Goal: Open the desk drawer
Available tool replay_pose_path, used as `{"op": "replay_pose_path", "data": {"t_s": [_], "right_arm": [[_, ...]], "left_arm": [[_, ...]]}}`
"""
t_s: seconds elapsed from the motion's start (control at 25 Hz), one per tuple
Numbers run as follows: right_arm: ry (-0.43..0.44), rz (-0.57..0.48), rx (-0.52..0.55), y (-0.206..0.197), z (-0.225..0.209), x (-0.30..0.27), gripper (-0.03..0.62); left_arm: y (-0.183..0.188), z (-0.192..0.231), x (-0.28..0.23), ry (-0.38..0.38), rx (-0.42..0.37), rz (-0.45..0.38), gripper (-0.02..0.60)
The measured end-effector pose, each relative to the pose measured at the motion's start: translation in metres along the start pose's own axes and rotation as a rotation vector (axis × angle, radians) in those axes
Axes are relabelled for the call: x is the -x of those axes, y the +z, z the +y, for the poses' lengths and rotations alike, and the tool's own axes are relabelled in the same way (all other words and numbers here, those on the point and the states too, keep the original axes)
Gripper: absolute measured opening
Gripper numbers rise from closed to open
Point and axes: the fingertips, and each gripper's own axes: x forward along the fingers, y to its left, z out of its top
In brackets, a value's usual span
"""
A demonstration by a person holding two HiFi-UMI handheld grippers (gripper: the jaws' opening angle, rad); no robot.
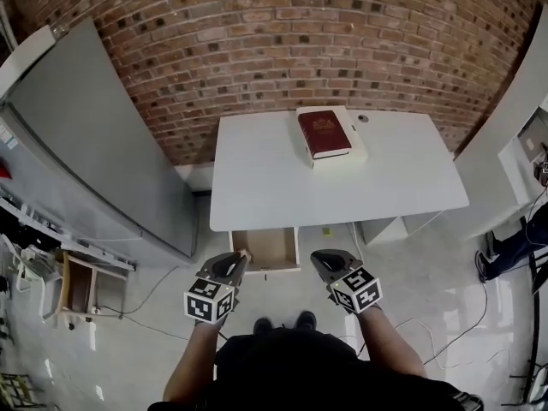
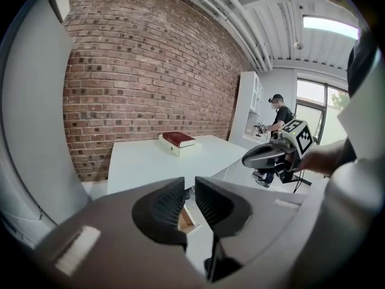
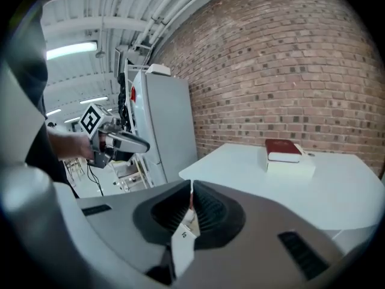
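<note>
The white desk [image 1: 257,187] stands against the brick wall. Its wooden drawer [image 1: 265,248] is pulled out under the front left edge and looks empty. My left gripper [image 1: 239,259] hovers just before the drawer's front left corner. Its jaws stand a narrow gap apart with nothing between them, and in the left gripper view [image 2: 189,191] a piece of the drawer [image 2: 186,220] shows through the gap. My right gripper [image 1: 322,259] hangs to the right of the drawer, off the desk. In the right gripper view [image 3: 191,192] its jaws are shut, with a small white tag at their base.
A red book [image 1: 324,133] lies on a white box at the desk's back edge. A tall grey cabinet [image 1: 94,144] stands at the left, with a wooden stand [image 1: 77,285] near it. White units [image 1: 514,135] and floor cables are at the right. A person [image 2: 280,116] stands far off.
</note>
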Motion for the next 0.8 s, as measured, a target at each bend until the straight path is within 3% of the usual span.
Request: {"op": "replay_pose_path", "data": {"t_s": [0.08,0.2,0.52,0.64,0.8], "right_arm": [[-0.031,-0.007,0.016,-0.003,-0.016,0.004,0.017],[-0.076,-0.008,0.127,-0.009,-0.024,0.007,0.015],[0.003,-0.175,0.085,0.028,-0.019,0.019,0.012],[0.003,-0.205,0.079,0.046,-0.018,0.02,0.012],[-0.046,-0.174,0.197,0.062,-0.016,0.014,0.012]], "left_arm": [[0.003,-0.004,-0.002,0.016,0.029,0.003,0.061],[0.005,-0.001,0.002,0.066,0.037,0.013,0.061],[0.028,0.049,0.03,0.194,0.081,-0.06,0.054],[0.049,0.062,0.035,0.204,0.076,-0.119,0.051],[0.06,0.067,0.034,0.192,0.057,-0.162,0.043]]}}
